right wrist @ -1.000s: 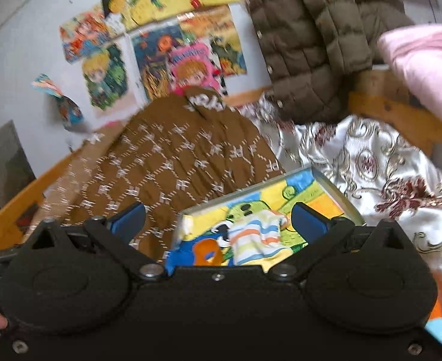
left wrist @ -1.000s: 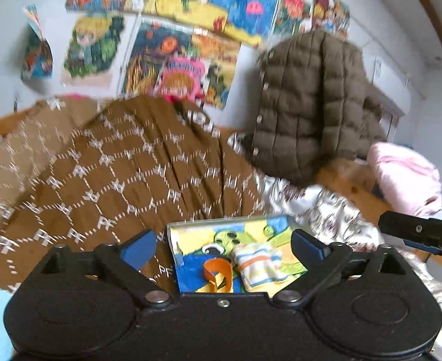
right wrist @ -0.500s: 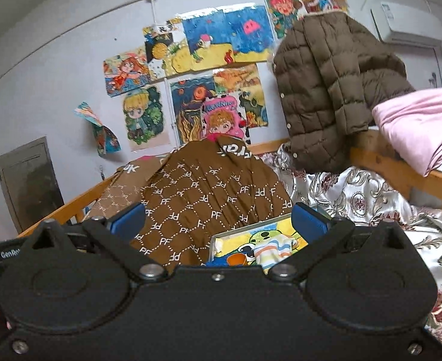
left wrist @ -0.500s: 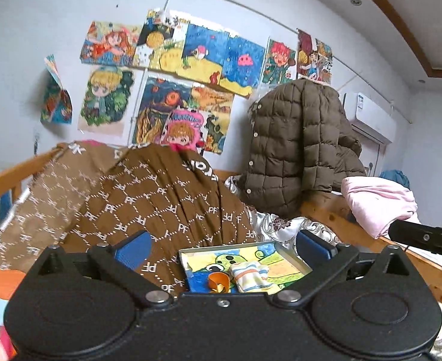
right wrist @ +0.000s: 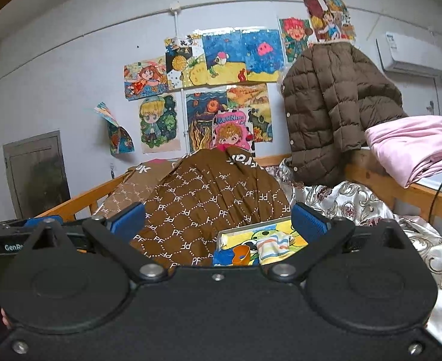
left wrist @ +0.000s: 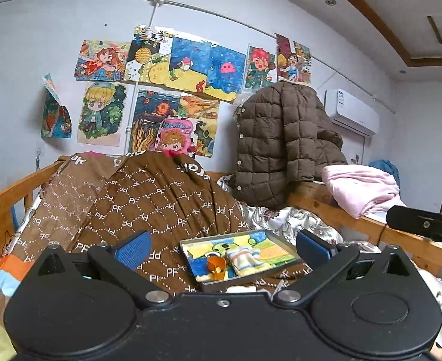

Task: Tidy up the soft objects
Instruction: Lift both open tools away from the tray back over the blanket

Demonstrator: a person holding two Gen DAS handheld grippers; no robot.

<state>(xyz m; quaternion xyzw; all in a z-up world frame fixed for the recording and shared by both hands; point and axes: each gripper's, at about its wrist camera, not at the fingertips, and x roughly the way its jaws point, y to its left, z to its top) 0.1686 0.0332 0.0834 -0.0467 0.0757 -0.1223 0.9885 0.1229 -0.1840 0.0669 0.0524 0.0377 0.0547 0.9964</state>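
Striped cloth is seen lying folded in a shallow tray beside an orange cup, the tray resting on a brown patterned blanket on the bed. Both the left gripper and the right gripper are held back from the tray, fingers spread wide and holding nothing.

The space above the tray is free, but the brown blanket rises just behind it and the wooden rail stands at the right.
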